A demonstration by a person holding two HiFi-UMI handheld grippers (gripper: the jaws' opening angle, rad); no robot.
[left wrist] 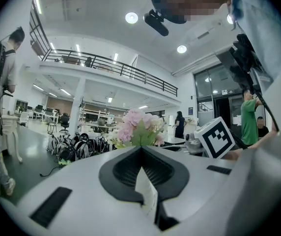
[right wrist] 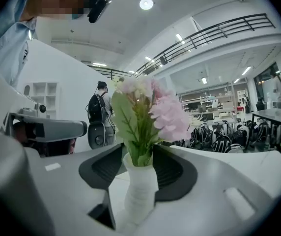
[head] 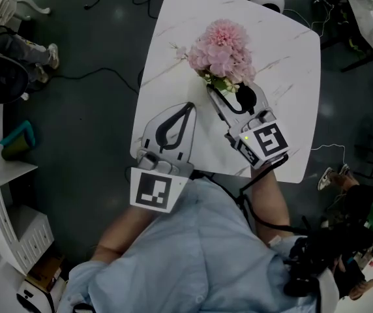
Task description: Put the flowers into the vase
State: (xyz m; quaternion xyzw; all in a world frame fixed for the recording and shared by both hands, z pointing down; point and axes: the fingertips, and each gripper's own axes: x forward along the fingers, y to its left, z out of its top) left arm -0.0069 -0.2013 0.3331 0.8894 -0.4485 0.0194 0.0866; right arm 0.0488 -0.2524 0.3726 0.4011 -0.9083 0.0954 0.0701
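A bunch of pink flowers (head: 222, 47) with green leaves stands in a ribbed white vase (right wrist: 140, 191) on the white marble-look table (head: 284, 51). In the head view the blooms hide the vase. My right gripper (head: 229, 89) reaches in from the near side with its jaws on either side of the vase. In the right gripper view, the right gripper (right wrist: 139, 149) is open and its dark pads stand clear of the vase. The flowers (right wrist: 150, 112) rise above it. My left gripper (head: 188, 106) rests over the table's near left part, shut and empty, with the flowers (left wrist: 138, 127) farther ahead.
The table's near edge lies just under both grippers. Dark floor with cables surrounds it. A white shelf unit (head: 4, 214) stands at the left. A person's shoes (head: 333, 175) show at the right. Several bags (left wrist: 74, 146) sit on the floor beyond.
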